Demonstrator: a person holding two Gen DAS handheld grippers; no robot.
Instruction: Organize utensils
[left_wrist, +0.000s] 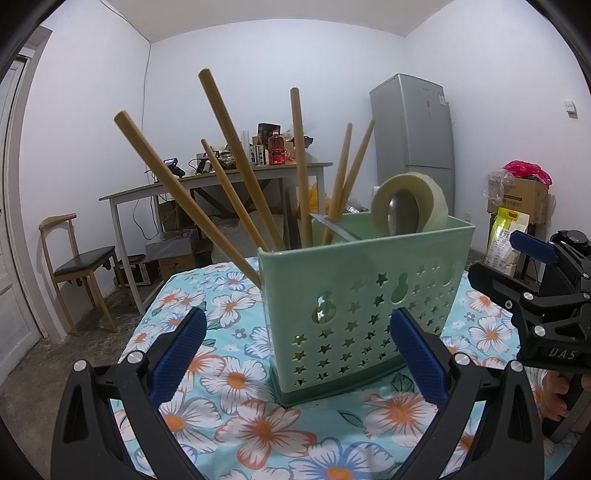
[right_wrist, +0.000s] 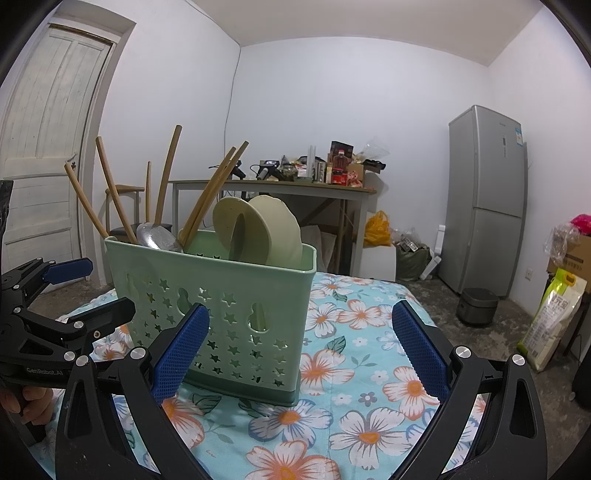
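Observation:
A mint-green perforated caddy (left_wrist: 365, 295) stands upright on the floral tablecloth (left_wrist: 258, 428). Several wooden chopsticks (left_wrist: 236, 155) lean out of its left section. A cream ceramic spoon (left_wrist: 410, 203) and a metal spoon (left_wrist: 400, 214) stick up from the right section. My left gripper (left_wrist: 299, 354) is open just in front of the caddy, holding nothing. In the right wrist view the caddy (right_wrist: 221, 314) holds cream spoons (right_wrist: 258, 229), a metal spoon (right_wrist: 159, 238) and chopsticks (right_wrist: 110, 192). My right gripper (right_wrist: 299, 350) is open beside the caddy's right corner, also holding nothing.
Each view shows the other gripper held by a hand: the right gripper (left_wrist: 495, 254) and the left gripper (right_wrist: 103, 291), both open. Behind are a cluttered desk (left_wrist: 221, 181), a chair (left_wrist: 81, 258), a fridge (right_wrist: 487, 199), a rice cooker (right_wrist: 476, 306), a door (right_wrist: 48, 140) and boxes (left_wrist: 521, 199).

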